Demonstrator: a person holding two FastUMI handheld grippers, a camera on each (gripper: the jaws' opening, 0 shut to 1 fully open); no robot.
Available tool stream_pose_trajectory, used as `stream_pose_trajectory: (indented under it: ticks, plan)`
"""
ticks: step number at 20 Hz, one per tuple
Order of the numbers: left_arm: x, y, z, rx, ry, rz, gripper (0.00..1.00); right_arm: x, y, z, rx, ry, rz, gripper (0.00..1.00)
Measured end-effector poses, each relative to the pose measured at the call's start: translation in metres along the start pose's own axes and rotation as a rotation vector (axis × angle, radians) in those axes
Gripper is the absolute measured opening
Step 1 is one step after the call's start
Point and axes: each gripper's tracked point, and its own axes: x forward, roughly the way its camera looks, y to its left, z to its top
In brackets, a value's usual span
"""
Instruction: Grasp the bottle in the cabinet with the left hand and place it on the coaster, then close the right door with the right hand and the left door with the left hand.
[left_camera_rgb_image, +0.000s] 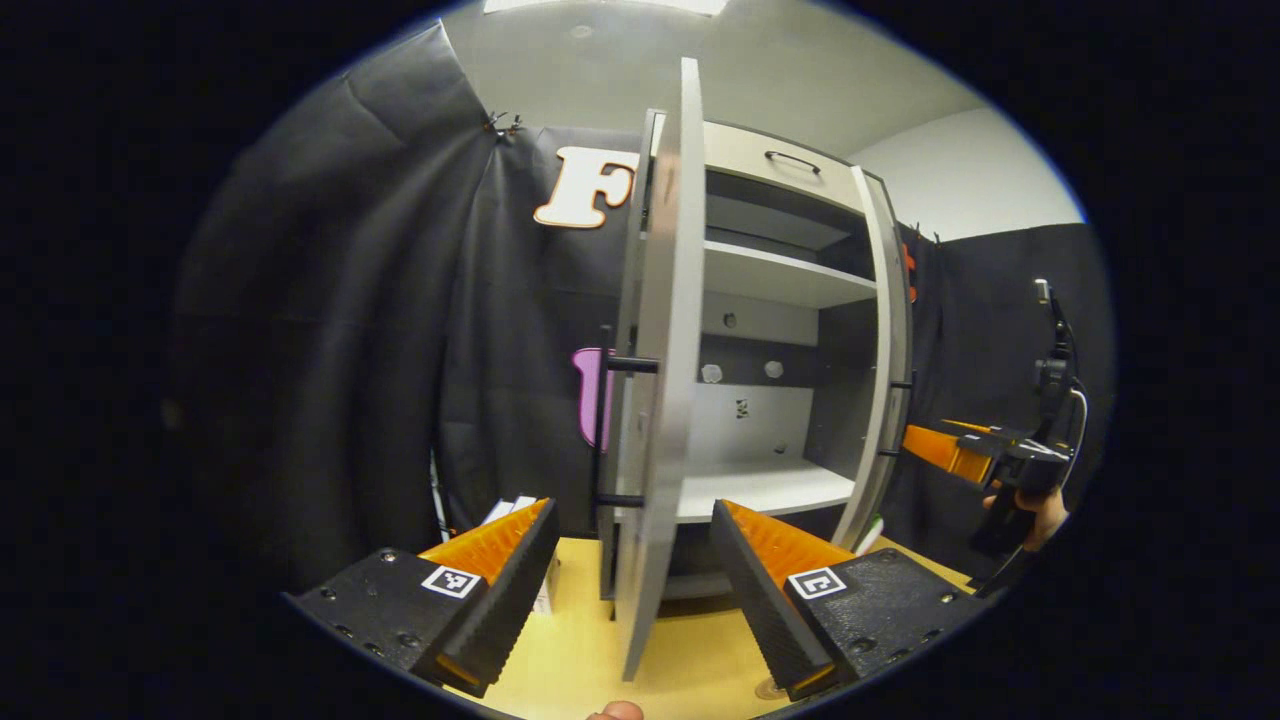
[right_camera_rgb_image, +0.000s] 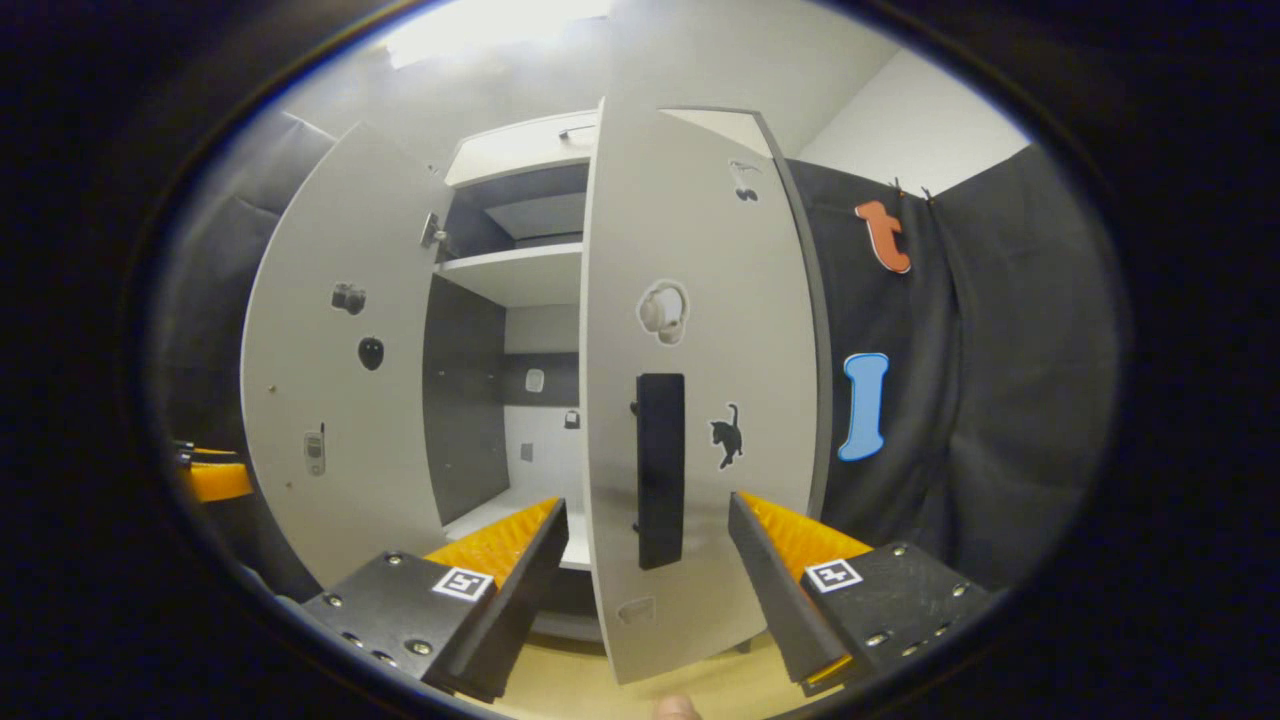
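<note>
The left gripper (left_camera_rgb_image: 635, 585) and right gripper (right_camera_rgb_image: 645, 590) are held apart, each door edge between its fingers. The bottle cannot be made out. The left door (left_camera_rgb_image: 660, 400) could be knocked wider if pushed off-centre.

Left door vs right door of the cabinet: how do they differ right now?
1. In the right gripper view the left door is swung wide, showing its inner face; the right door is partly open, showing its outer face.
2. The right door shows a black bar handle head-on; the left door's handle shows side-on in the left gripper view.
3. The open right claw frames the right door; the open left claw frames the left door's edge.

Shared: both are pale, sticker-marked and not yet closed.
</note>
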Motion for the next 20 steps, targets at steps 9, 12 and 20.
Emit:
stream_pose_trajectory:
  ticks: [9, 12, 20]
  plan:
    - [0.034, 0.044, 0.003, 0.035, -0.008, 0.188, 0.96, -0.012, -0.014, 0.01, -0.001, -0.02, -0.029, 0.98]
    - [0.038, 0.046, 0.009, 0.108, -0.041, 0.182, 0.94, -0.017, -0.021, 0.013, 0.006, -0.028, -0.046, 0.98]
    - [0.041, 0.042, 0.007, 0.102, -0.022, 0.149, 0.95, -0.023, -0.031, 0.014, 0.017, -0.036, -0.07, 0.97]
